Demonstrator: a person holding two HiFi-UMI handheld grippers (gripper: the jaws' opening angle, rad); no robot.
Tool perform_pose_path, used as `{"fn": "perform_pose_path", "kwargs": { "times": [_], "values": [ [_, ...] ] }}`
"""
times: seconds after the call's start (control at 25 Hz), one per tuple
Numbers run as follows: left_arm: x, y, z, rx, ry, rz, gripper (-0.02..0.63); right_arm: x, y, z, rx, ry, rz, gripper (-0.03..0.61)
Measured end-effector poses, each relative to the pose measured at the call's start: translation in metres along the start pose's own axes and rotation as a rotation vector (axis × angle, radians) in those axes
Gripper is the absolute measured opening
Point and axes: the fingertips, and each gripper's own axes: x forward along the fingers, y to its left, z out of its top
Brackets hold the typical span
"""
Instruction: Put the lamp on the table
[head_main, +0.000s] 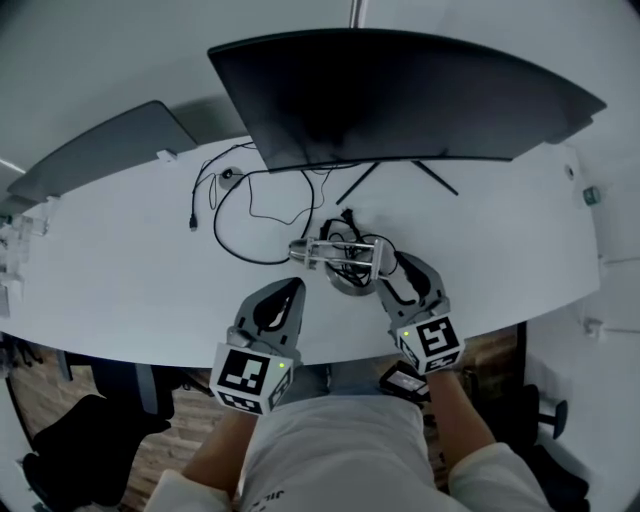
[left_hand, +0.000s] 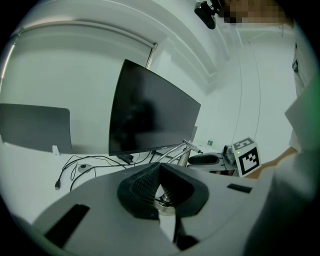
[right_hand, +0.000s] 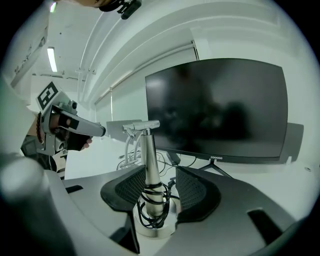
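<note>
A silver desk lamp (head_main: 345, 262) stands on its round base on the white table (head_main: 120, 270), its arms folded and a black cord wound round its stem (right_hand: 150, 170). My right gripper (head_main: 380, 268) is open, one jaw on each side of the stem, with a gap showing on the right side in the right gripper view (right_hand: 157, 187). My left gripper (head_main: 294, 288) hovers just left of the lamp near the table's front edge, its tips together and nothing held (left_hand: 159, 167). The lamp's arms (left_hand: 175, 152) show beyond it.
A wide dark monitor (head_main: 400, 95) stands right behind the lamp on a thin black stand. Loose black cables (head_main: 250, 215) lie left of the lamp. A grey panel (head_main: 100, 150) sits at the far left. Black chairs (head_main: 80, 440) stand below the table edge.
</note>
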Motion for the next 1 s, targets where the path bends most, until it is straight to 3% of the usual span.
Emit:
{"fn": "perform_pose_path", "kwargs": {
  "times": [0.52,1.0],
  "values": [
    [0.000,-0.001,0.026,0.029,-0.031,-0.007,0.003,-0.027,-0.013,0.023,0.000,-0.010,-0.052,0.068],
    [0.000,-0.009,0.039,0.046,-0.044,-0.011,0.003,-0.044,-0.011,0.045,0.018,0.006,-0.024,0.037]
  ]
}}
